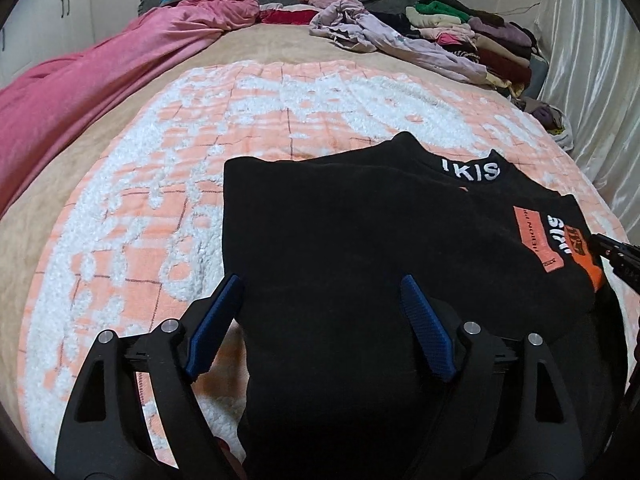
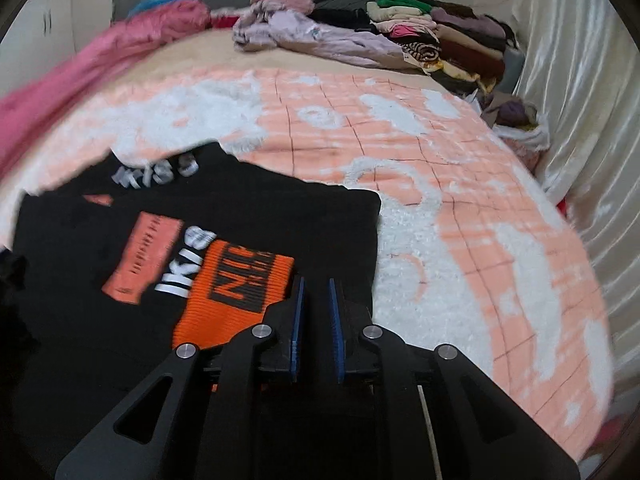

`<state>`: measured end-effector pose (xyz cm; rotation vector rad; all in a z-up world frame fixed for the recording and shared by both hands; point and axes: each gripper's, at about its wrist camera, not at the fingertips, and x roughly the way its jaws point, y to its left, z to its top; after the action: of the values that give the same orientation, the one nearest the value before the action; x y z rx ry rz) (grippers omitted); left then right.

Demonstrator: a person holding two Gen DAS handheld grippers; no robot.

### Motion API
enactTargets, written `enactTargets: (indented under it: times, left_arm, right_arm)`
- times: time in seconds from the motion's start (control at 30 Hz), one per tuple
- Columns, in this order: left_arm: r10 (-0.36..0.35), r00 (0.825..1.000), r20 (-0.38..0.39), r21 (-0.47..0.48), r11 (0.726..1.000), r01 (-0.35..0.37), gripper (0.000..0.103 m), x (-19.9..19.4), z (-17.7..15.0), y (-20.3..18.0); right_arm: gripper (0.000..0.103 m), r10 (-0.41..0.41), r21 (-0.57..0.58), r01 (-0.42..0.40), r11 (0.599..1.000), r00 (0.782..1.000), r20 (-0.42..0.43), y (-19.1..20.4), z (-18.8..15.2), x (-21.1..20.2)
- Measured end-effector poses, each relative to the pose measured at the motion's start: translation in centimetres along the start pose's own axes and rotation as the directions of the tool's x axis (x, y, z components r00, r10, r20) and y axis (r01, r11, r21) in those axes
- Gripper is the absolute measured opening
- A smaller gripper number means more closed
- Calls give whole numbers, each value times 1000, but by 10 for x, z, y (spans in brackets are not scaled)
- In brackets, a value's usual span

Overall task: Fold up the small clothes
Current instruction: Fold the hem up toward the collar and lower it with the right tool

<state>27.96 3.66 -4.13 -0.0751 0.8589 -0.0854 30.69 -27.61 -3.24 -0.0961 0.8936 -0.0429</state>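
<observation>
Lying folded on a peach-and-white fleecy bedspread (image 1: pixel 224 128) is a black knit sweater with white lettering and orange patches (image 1: pixel 340 232). The left gripper (image 1: pixel 320 300) hangs over its near edge, blue-padded fingers (image 1: pixel 216 320) wide apart and pressing nothing. The right gripper (image 2: pixel 316 312) sits over the sweater's orange-striped cuff (image 2: pixel 236 292), fingers nearly together with a narrow gap; whether cloth is pinched there cannot be told. A pink blanket (image 1: pixel 80 92) and a stack of folded clothes (image 1: pixel 472 36) lie beyond.
</observation>
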Motion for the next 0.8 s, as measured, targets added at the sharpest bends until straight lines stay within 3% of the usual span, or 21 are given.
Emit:
enactTargets:
  times: [0.2, 0.3, 0.47, 0.6, 0.7, 0.8]
  left_arm:
    - [-29, 996, 84, 28, 999, 26, 74, -35, -3, -6]
    - [-35, 994, 99, 81, 996, 27, 74, -45, -8, -17]
    - [-29, 999, 41, 115, 993, 25, 74, -34, -15, -28]
    - [1, 1000, -18, 141, 990, 2, 74, -21, -22, -32]
    - [23, 997, -74, 141, 990, -13, 75, -9, -28, -31]
    - [9, 997, -77, 130, 992, 1, 76, -10, -29, -27]
  right_arm:
    - [14, 154, -33, -153, 988, 987, 48, 14, -11, -31]
    - [17, 187, -62, -184, 981, 981, 43, 30, -13, -35]
    - [18, 219, -85, -216, 973, 975, 24, 52, -19, -35]
    - [27, 227, -95, -225, 970, 974, 9, 59, -23, -32]
    - [27, 205, -94, -206, 974, 979, -16, 62, -26, -24]
    - [28, 181, -74, -184, 980, 982, -50, 59, -31, -12]
